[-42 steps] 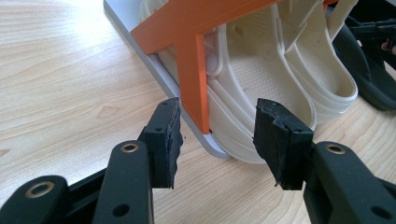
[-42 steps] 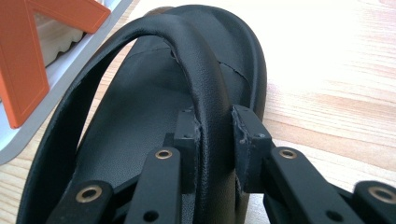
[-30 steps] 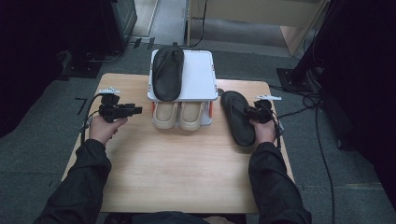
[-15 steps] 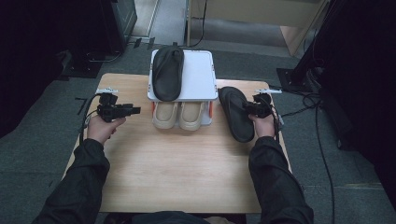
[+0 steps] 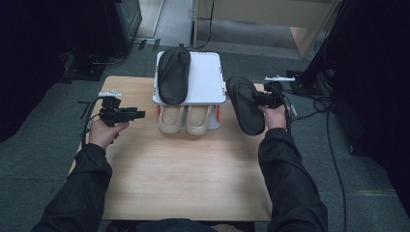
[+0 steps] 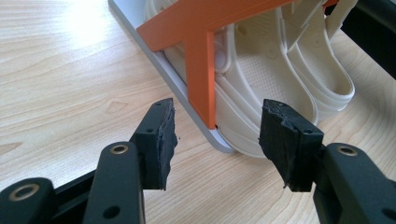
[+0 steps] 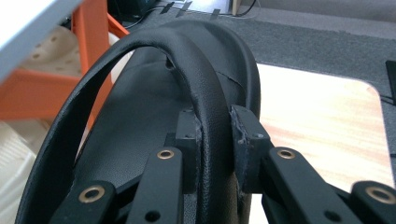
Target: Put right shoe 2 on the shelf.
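Right tool [image 7: 215, 140] pinches black sandal [image 7: 140, 116] strap, seen close-up.

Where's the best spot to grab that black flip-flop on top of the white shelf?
Probably the strap of the black flip-flop, coming from above. It lies flat on the white shelf, so its sole gives no edge, while the strap arches up. The right gripper pinches the other sandal's strap that way.

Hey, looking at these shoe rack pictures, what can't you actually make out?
- Cream shoes, high view: toes hidden under the white shelf.
- Black slipper in the right claw, right claw view: heel cut off by the bottom edge.
- Rack's orange brace, left claw view: top cut off by the upper edge.
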`<state>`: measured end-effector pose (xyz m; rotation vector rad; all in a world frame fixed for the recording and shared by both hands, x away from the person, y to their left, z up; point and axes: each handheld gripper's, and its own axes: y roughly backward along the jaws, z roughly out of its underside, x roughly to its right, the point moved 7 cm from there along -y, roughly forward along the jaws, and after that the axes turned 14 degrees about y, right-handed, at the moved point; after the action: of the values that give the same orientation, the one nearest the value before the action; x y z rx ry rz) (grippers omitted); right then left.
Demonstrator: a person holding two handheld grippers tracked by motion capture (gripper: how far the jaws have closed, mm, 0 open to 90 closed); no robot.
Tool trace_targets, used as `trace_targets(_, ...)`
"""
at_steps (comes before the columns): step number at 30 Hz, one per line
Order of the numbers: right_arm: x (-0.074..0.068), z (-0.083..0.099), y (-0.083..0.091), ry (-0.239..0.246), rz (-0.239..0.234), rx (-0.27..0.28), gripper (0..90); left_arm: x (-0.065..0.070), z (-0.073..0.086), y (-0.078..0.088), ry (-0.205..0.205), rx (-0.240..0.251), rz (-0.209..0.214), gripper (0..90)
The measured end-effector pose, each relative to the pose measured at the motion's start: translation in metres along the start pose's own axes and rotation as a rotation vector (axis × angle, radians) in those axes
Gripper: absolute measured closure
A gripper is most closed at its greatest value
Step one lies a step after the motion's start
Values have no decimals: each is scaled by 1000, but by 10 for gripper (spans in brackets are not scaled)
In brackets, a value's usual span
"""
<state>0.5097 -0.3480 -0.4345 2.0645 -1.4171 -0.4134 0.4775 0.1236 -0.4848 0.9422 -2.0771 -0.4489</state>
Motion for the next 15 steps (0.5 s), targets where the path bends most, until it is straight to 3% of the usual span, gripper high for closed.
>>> trace_targets(9, 0, -29, 11, 14, 15, -1, 750, 1, 0, -1, -8, -1, 2, 460)
trace_targets(15, 0, -49, 21, 17, 18, 8, 750, 3, 0, 0, 3, -3, 31, 461)
